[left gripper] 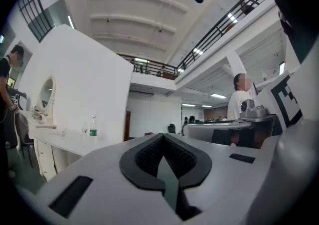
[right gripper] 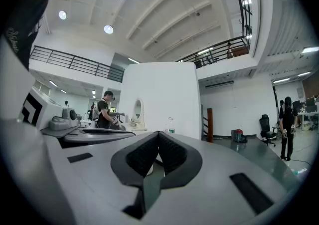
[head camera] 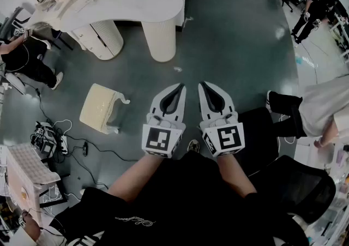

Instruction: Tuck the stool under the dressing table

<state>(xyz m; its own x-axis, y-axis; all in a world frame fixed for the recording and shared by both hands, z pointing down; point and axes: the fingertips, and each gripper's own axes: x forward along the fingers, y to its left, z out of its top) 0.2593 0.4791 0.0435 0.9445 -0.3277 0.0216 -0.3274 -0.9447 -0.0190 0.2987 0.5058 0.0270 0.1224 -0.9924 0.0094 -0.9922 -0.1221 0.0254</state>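
Nearest the wearer, left gripper (head camera: pixel 175 91) and right gripper (head camera: pixel 208 88) are both clenched, empty and level. Farther left, the stool (head camera: pixel 102 107) sits on the floor, well apart from the dressing table (head camera: pixel 143 0). Pushed off-line, it would likely strike the fluted pedestal (head camera: pixel 159 37) or tip

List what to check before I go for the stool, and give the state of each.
1. Left gripper empty: ok, jaws together with nothing between them.
2. Right gripper empty: ok, same.
3. Jaws open for a grasp: not ok, both are shut.
4. Stool at the grippers: not ok, it sits on the floor apart from both, off to the left gripper's side.
5. Stool upright: cannot tell from this steep angle.
6. Gap under the dressing table free: ok, no object shows in it.
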